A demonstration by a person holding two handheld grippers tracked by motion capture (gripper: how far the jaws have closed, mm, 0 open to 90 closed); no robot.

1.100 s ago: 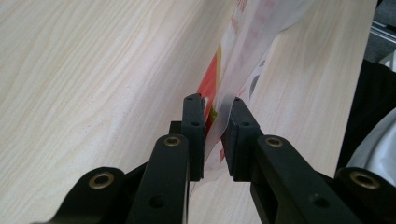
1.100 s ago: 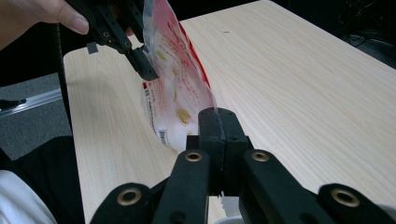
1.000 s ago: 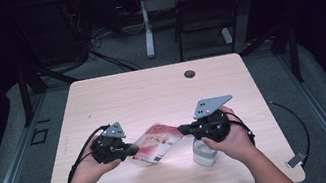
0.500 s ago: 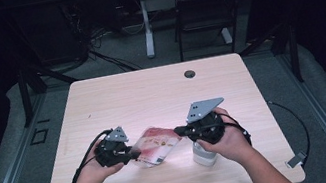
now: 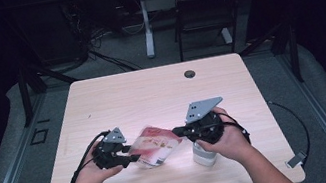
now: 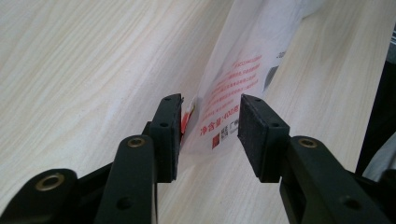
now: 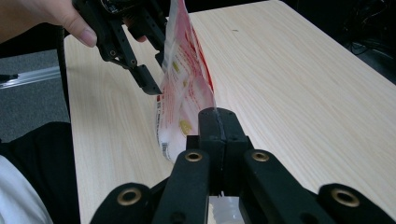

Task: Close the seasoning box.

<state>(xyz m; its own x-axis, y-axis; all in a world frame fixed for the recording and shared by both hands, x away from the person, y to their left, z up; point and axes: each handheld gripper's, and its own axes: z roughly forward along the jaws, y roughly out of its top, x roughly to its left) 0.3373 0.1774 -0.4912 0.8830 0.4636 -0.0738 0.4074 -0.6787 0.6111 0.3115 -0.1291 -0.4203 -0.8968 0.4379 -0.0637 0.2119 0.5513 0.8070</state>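
A clear plastic pouch with red print stretches between the two grippers above the wooden table. My right gripper is shut on the pouch's near edge; in the right gripper view its jaws pinch the film of the pouch. My left gripper has just been opening. In the left gripper view the pouch runs between the spread jaws, and its corner lies against one pad without being squeezed. The left gripper also shows in the right gripper view, at the pouch's far end.
A white cylindrical container stands on the table under the right hand. A dark cable hole sits near the table's far edge. Cables trail from both grippers. A chair and a desk leg stand beyond the table.
The left gripper's jaws have spread apart and let go of the pouch's end. The right gripper stays shut on the pouch. Both hands have hardly shifted.
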